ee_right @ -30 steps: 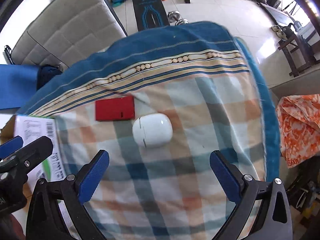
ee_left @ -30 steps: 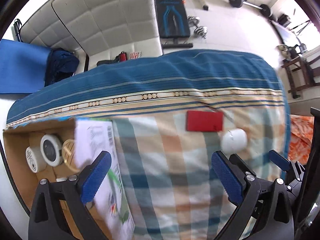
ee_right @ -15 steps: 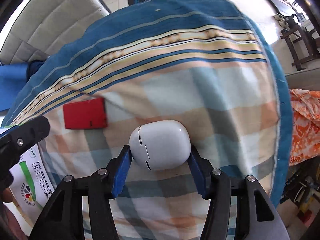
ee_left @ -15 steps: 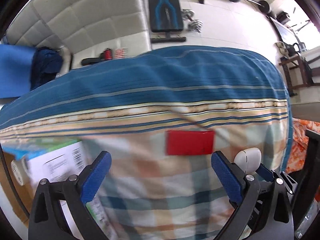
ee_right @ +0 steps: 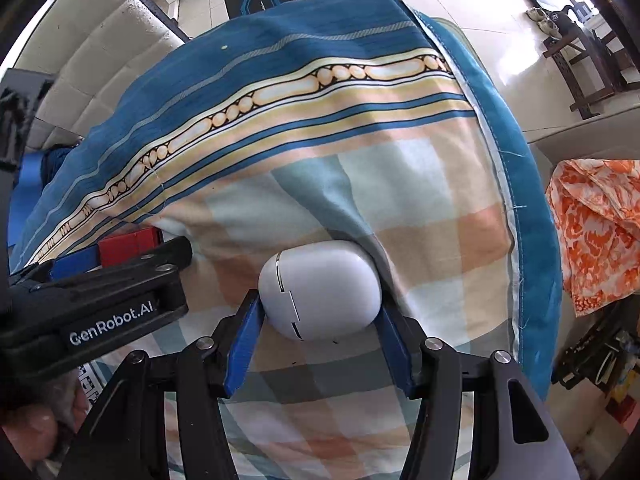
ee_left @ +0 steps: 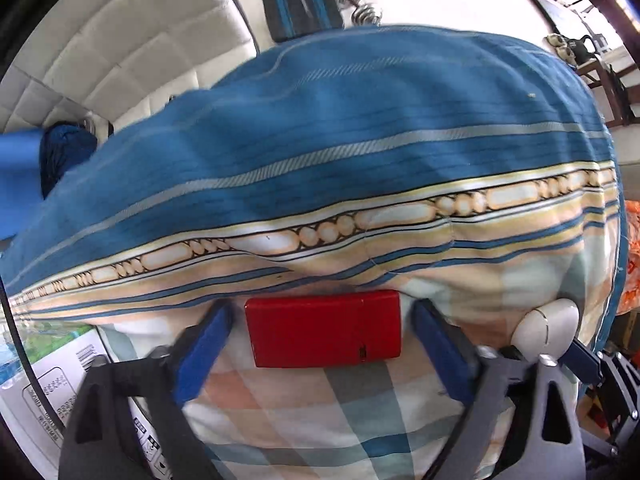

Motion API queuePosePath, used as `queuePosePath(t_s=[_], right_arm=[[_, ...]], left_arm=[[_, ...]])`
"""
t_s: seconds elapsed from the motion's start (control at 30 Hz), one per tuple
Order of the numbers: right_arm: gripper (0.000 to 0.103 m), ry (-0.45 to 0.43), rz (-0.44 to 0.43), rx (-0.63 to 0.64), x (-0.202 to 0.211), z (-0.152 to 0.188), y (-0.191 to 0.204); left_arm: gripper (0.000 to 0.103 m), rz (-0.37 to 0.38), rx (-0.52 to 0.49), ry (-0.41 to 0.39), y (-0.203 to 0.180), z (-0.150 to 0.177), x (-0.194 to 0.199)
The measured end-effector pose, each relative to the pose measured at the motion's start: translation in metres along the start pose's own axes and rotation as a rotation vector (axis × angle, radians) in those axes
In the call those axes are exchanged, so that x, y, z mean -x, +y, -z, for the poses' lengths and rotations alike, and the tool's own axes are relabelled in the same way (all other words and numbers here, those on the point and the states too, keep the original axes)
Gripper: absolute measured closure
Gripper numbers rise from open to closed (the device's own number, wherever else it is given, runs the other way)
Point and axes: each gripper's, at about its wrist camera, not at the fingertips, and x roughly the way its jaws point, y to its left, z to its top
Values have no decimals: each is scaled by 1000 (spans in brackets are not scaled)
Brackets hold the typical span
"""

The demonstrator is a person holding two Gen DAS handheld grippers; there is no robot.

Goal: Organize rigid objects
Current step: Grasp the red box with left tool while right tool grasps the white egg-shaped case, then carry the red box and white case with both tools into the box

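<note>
A flat red box lies on the checked cloth between the blue pads of my left gripper. The jaws stand a little wider than the box, with a small gap on each side. A white egg-shaped case rests on the cloth and my right gripper is shut on it, pads on both sides. The case also shows in the left wrist view, and the red box shows in the right wrist view behind the left gripper's body.
A white printed carton lies at the left edge of the cloth. The blue-bordered cloth drops off at the right, with orange fabric beyond. A white padded sofa and gym gear stand behind.
My left gripper moved forward and narrowed around the red box. My right gripper closed on the white case half a second ago and stays shut on it.
</note>
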Motion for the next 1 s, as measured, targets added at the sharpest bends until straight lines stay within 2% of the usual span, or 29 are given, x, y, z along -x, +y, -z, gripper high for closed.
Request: queuePosePath(t_s=[0.03, 0.2, 0.47, 0.67, 0.8, 1.0], right_arm=[[44, -3, 4, 3, -3, 5, 2], [44, -10, 24, 25, -2, 15, 8], [44, -44, 28, 56, 21, 44, 18], [45, -81, -12, 83, 56, 76, 27], [45, -120, -51, 115, 89, 107, 49], [45, -165, -119, 184, 136, 161, 108]], left_arm=[[36, -1, -10, -17, -3, 2, 6], [36, -39, -45, -42, -14, 12, 17], [36, -2, 14, -101, 8, 48, 51], [36, 48, 42, -194, 24, 93, 104], [36, 80, 45, -262, 53, 128, 143], [36, 114, 90, -330, 114, 187, 193]])
